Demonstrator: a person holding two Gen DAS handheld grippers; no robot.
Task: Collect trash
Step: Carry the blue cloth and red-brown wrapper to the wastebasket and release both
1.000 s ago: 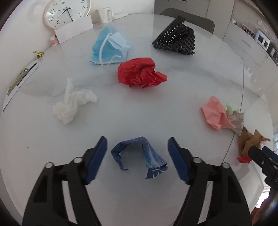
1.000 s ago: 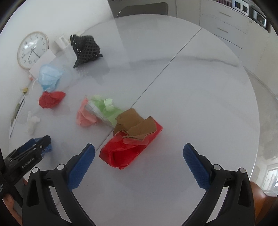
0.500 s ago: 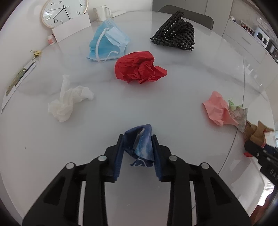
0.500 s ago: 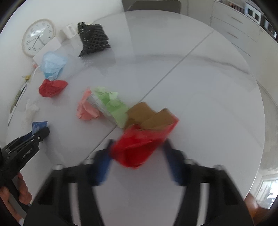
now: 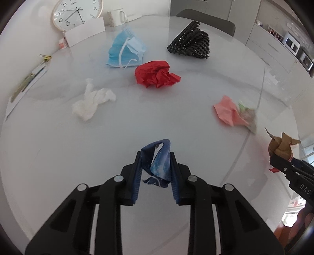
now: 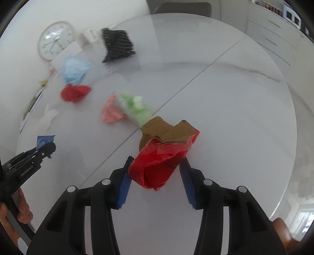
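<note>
My left gripper (image 5: pixel 155 155) pinches a crumpled dark blue wrapper (image 5: pixel 162 164) between its blue pads, and its jaws are closing further on it. A red and brown paper wad (image 6: pixel 157 168) is held just above the white round table (image 6: pixel 225 117), with my right gripper (image 6: pixel 156 159) shut on it. Loose trash lies beyond: a red paper ball (image 5: pixel 157 76), a blue face mask (image 5: pixel 125 51), black netting (image 5: pixel 190 43), a white tissue (image 5: pixel 92 102) and a pink paper (image 5: pixel 227 111) beside a green scrap (image 6: pixel 137 109).
A clock (image 5: pixel 76 13), a white card (image 5: pixel 84 31) and a mug (image 5: pixel 116 16) stand at the table's far edge. Papers (image 5: pixel 25 84) lie at the left rim. A grey chair back (image 5: pixel 206 21) shows behind the table. A hand (image 6: pixel 21 211) holds the left gripper.
Both grippers went from wide open to closed on their trash: the left on the blue wrapper, the right on the red and brown wad. Both pieces have risen slightly off the table.
</note>
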